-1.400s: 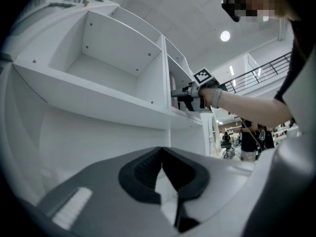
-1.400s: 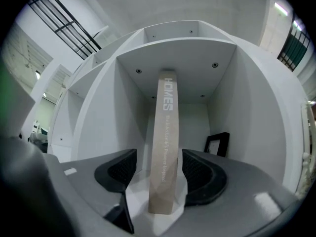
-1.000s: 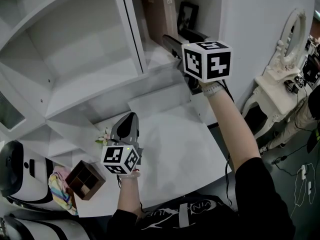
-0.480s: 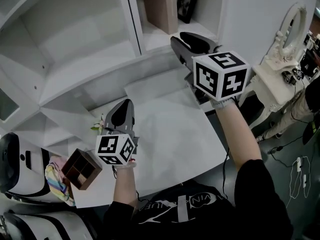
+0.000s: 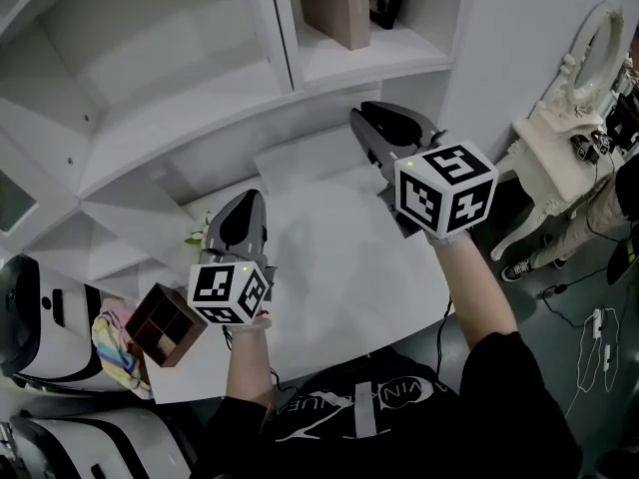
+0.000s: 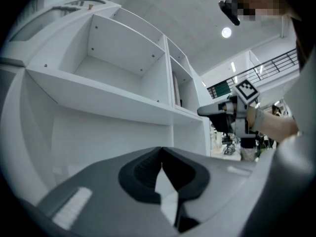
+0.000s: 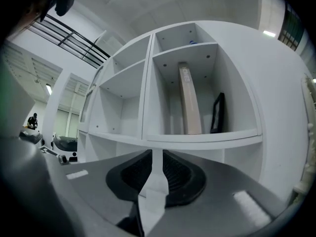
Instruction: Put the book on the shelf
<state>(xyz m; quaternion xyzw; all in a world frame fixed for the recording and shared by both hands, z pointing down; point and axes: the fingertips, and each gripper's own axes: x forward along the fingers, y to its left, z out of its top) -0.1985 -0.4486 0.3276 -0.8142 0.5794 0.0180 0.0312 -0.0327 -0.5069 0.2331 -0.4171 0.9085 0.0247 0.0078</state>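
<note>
book (image 7: 189,102) upright in shelf (image 7: 207,135), looks done, so right gripper (image 7: 153,167) jaws closing on nothing; left gripper (image 6: 161,157) pinched together, empty

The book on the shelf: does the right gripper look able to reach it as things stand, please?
Probably yes: the right gripper, jaws closing and empty, faces the open-fronted compartment holding the book, with nothing in between.
</note>
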